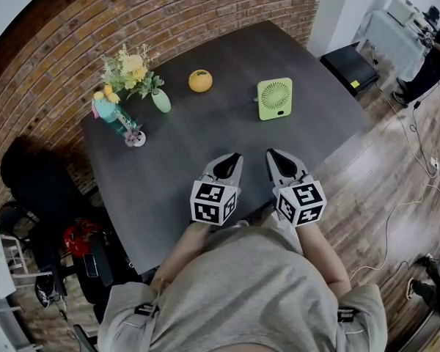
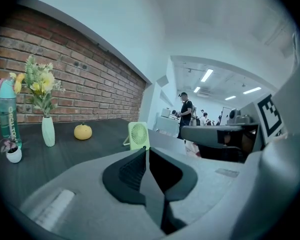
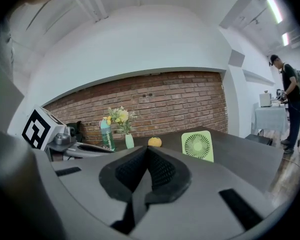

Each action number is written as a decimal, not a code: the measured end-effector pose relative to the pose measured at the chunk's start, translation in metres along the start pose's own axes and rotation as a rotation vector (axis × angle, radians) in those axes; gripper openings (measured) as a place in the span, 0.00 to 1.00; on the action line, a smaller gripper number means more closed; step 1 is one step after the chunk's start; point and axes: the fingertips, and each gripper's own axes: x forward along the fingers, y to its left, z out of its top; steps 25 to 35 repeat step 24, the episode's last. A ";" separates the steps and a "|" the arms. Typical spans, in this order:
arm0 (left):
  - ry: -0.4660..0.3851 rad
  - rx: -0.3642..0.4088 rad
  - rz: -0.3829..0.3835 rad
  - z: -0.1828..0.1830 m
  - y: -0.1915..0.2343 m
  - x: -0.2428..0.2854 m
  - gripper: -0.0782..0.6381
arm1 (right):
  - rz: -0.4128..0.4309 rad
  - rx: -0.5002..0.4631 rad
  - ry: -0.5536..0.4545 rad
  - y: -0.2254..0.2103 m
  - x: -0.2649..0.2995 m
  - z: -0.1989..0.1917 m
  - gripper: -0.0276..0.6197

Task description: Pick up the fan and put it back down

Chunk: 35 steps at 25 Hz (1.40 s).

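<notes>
1. Both grippers hover over the near edge of the desk point(image 1: 205, 141), side by side. The left gripper point(image 1: 236, 157) has its jaws together on nothing, and the right gripper point(image 1: 272, 153) is likewise closed and empty.
2. The small green desk fan point(image 1: 275, 98) stands upright toward the far right corner, well apart from both grippers, and nothing touches it.
3. It looks like light, stiff plastic, likely smooth and easy to tip on its thin rear prop (visible in the left gripper view). The square frame's side edges or top edge seem the best hold. The grille looks weaker.
4. An orange point(image 1: 200, 81) sits left of the fan, clear of it.
5. A pale vase of flowers point(image 1: 161, 100), a teal bottle point(image 1: 110, 112) and a tiny white pot point(image 1: 135, 138) cluster near the left edge.
6. The stretch of desk between the grippers and the fan is bare, so nothing blocks the reach.
</notes>
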 end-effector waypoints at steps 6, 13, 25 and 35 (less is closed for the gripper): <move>0.004 0.007 -0.012 -0.002 -0.006 -0.002 0.15 | 0.006 0.023 -0.009 0.004 -0.005 0.002 0.04; 0.012 0.005 -0.018 -0.005 -0.013 -0.002 0.15 | -0.003 0.033 -0.007 0.000 -0.012 -0.002 0.04; 0.007 0.005 -0.014 -0.002 -0.021 0.001 0.15 | -0.016 0.018 -0.010 -0.010 -0.022 -0.001 0.04; 0.007 0.005 -0.014 -0.002 -0.021 0.001 0.15 | -0.016 0.018 -0.010 -0.010 -0.022 -0.001 0.04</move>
